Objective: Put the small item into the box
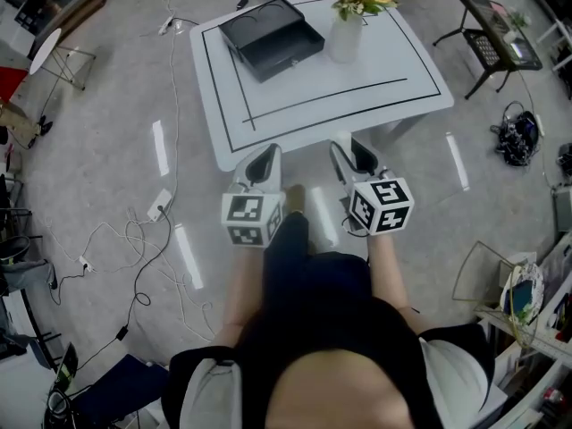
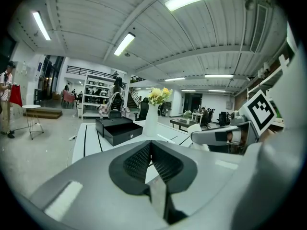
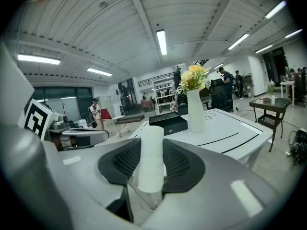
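Right claw (image 3: 152, 143): clenched on the small item (image 3: 151, 169), a white cylinder upright between the ribbed black pads (image 3: 178, 161), in the air and well short of the box (image 1: 273, 36).

Left claw (image 2: 150, 146): clenched at the tips, with nothing between the pads.

Both claws side by side ahead of the person (image 1: 313, 329), just off the near edge of the white tabletop (image 1: 393, 70) and aimed towards it.

Box: black, open, on the far left part of the tabletop, dark inside.

Vase (image 1: 345, 36): white, with yellow flowers, upright just right of the box and not touching it.

Cables (image 1: 134, 239): loose on the grey floor (image 1: 107, 150), left of the tabletop.
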Motion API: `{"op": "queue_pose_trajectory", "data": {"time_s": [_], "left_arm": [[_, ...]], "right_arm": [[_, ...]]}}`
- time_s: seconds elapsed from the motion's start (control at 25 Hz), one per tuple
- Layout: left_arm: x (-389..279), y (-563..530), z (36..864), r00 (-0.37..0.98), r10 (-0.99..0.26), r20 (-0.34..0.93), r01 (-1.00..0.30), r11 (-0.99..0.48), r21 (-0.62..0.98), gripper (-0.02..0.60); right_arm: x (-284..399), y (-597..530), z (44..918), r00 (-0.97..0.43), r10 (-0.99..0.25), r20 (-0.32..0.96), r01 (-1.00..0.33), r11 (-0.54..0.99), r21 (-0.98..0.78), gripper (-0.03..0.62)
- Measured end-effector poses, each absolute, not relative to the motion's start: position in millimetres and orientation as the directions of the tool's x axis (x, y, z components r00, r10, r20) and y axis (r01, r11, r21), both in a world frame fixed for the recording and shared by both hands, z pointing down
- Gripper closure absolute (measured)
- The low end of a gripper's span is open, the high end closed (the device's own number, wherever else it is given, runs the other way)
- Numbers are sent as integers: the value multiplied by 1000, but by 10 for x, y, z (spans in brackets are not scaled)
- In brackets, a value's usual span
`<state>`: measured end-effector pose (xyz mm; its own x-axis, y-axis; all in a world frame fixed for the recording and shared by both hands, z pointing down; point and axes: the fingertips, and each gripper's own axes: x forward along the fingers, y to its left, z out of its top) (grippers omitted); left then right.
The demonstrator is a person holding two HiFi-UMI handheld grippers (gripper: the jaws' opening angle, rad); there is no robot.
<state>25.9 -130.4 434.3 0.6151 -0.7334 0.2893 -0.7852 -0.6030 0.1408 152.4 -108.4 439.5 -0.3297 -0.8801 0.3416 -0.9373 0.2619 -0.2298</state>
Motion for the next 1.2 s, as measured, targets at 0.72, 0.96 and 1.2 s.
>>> {"op": "queue_pose_trajectory", "data": {"time_s": [0.72,0.96,1.2], "left_arm": [[319,-1870,4375,595,-746,300,-802,-578,154,574],[331,-2040,4376,588,-751,300,-807,-570,155,574],[339,-2215,4399,587,-750,306,-808,-568,158,574]], "right_arm": [[1601,-1686,4445,-357,-863,359,-928,282,-245,456],[1601,-1862,4451,-365,-858,362,-926,294,-237,456],[1575,-2040,4479,-378,-848,372,-922,309,-233,456]]}}
